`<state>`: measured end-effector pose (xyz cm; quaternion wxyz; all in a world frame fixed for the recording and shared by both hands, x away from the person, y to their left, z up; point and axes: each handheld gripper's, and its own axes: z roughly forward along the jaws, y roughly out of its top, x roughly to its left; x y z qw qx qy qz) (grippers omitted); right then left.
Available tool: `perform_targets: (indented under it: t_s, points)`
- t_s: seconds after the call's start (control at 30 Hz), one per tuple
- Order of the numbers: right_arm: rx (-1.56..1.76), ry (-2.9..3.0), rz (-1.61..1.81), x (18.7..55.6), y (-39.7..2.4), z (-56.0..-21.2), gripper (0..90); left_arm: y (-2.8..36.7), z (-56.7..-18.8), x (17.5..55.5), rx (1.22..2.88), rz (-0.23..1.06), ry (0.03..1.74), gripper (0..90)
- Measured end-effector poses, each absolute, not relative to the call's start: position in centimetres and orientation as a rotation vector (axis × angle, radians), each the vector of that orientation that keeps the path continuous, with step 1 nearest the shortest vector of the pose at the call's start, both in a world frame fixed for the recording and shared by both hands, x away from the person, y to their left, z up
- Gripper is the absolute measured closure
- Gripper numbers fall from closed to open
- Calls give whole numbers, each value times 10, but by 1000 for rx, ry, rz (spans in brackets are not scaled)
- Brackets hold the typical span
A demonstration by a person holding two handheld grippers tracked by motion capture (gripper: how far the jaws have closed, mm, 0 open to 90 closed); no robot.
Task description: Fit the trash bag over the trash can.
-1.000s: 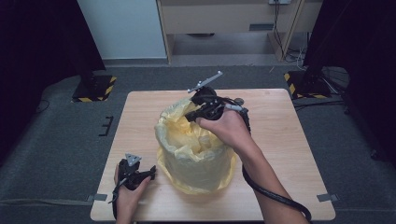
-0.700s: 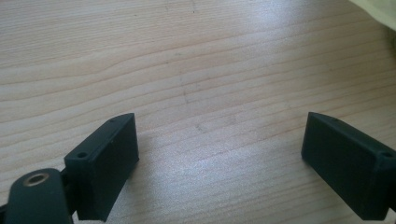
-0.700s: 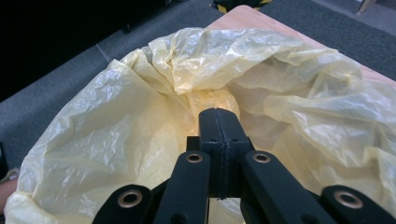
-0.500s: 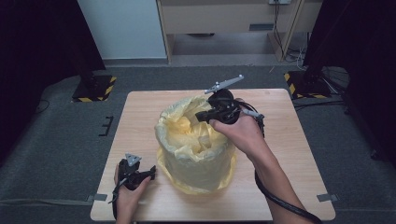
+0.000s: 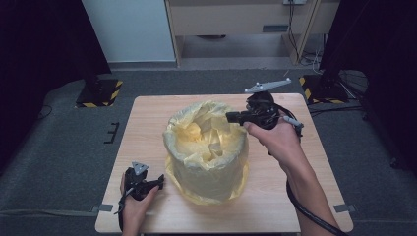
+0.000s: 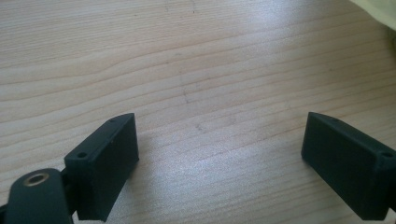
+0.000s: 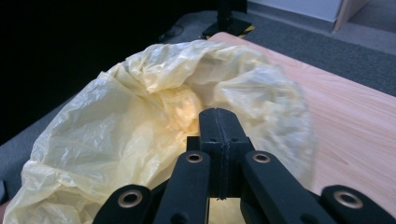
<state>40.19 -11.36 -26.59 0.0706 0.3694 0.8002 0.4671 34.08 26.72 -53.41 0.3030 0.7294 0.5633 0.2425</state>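
Bag: yellow plastic bag [image 5: 206,147] lines a round bin standing mid-counter [image 5: 147,123], its rim crumpled and open.
Right hand-held gripper [image 5: 231,117]: jaws pressed together, nothing visibly pinched, tips at the bag's far right rim.
Left hand-held gripper [image 5: 160,181]: jaws apart, empty, low over the counter near the bag's base.

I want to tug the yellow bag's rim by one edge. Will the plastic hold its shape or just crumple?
The yellow bag looks thin and crinkled, so it would probably crumple and stretch, not stay stiff. Its rim sags in loose folds, so it is likely very light. The glossy film may slip between pads.
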Motion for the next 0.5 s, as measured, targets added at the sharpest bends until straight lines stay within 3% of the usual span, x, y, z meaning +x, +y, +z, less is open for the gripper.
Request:
perform_targets:
  t_s: [0.5]
  points:
    - [1326, 2221, 1413, 402, -190, -287, 900, 267, -534, 341, 1933, 641, 1493, 102]
